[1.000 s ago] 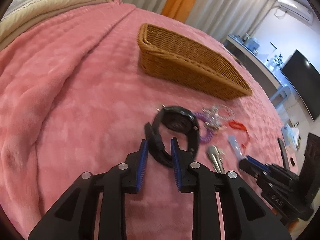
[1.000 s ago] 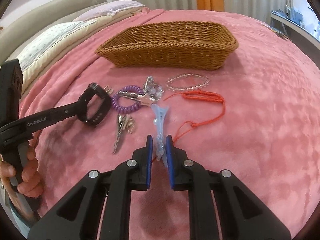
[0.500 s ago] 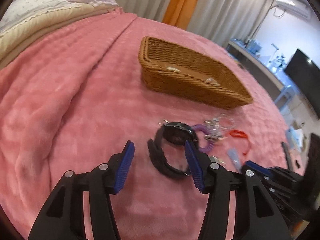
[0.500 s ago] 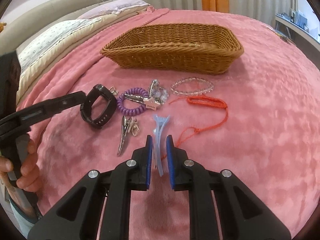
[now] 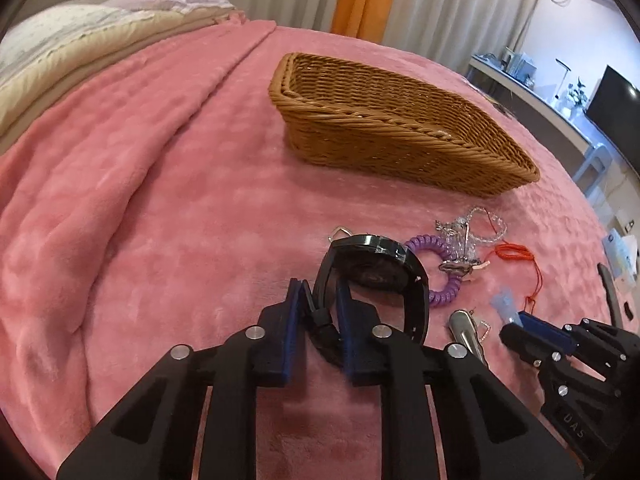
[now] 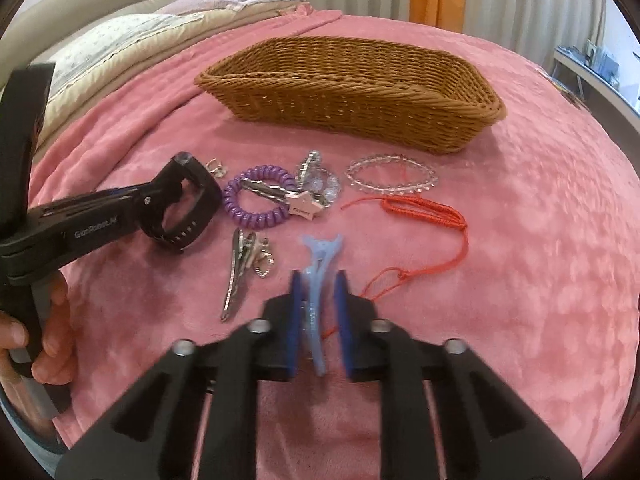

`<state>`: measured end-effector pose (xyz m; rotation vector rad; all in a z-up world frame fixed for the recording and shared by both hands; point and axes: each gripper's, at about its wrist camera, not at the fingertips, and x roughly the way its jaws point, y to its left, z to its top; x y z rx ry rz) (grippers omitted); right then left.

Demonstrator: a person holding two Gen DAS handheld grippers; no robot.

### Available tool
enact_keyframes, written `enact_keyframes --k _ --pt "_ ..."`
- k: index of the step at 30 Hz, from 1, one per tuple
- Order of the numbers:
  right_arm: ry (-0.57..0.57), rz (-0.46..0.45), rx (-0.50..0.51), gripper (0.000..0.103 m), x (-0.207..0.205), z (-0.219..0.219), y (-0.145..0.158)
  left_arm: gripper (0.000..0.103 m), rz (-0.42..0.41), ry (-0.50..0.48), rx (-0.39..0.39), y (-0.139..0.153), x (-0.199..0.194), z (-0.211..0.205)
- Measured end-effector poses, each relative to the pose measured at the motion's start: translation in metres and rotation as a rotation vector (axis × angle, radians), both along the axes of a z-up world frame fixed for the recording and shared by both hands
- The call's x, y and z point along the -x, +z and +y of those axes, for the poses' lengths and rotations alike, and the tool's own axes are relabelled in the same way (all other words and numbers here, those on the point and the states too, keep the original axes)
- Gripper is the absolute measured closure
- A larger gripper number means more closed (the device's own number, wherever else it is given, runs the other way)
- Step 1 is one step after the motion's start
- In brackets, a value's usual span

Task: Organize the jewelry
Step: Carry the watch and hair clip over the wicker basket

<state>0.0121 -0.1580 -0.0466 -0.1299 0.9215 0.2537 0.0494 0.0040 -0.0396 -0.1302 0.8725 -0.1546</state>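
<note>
Underneath everything lies the pink blanket (image 6: 540, 240), covering the bed from the pillows (image 6: 120, 40) at the far left out to the right edge, where it falls away toward a desk and a dark screen (image 5: 616, 108). Broad bare stretches of blanket lie to the left of the jewelry and to the right of it. Next in size, the wicker basket (image 6: 352, 96) sits at the far side of the jewelry, apart from it, its long rim facing the cluster.

Both tools point down at the bed. At the left gripper (image 5: 320, 312) the jaws are closing on the strap of the black watch (image 5: 376, 264), which stands on edge between the blue pads, at the left end of the cluster. A hand (image 6: 44, 340) grips that tool's handle at the left border of the right wrist view. On the right gripper (image 6: 318, 312) the jaws stand narrow, clamped on the pale blue hair clip (image 6: 320, 256), whose forked end points toward the basket.

Between watch and basket lie the purple coil bracelet (image 6: 248, 200), a clear bead bracelet (image 6: 390, 174) and the red cord (image 6: 424, 208), which trails off to the right. A silver hair clip (image 6: 236, 276) lies just left of the blue one.
</note>
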Motion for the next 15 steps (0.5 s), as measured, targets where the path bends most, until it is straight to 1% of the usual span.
enact_keyframes --k 2,6,9,12,15 --pt "0.010 -0.020 -0.001 0.096 0.004 0.001 0.003 0.092 -0.016 -0.001 0.001 0.002 0.003 0.000" --pt "0.018 -0.074 -0.057 0.096 0.015 -0.006 0.019 0.092 -0.052 0.000 0.034 0.009 0.009 0.006" --pt "0.009 -0.114 -0.084 0.096 0.021 -0.013 0.034 0.092 -0.095 -0.003 0.052 0.019 0.016 0.007" --pt "0.000 -0.152 -0.110 0.096 0.024 -0.021 0.055 0.092 -0.141 -0.005 0.084 0.033 0.024 0.009" --pt "-0.005 -0.209 -0.104 0.096 0.022 -0.028 0.081 0.092 -0.187 -0.010 0.126 0.055 0.031 0.008"
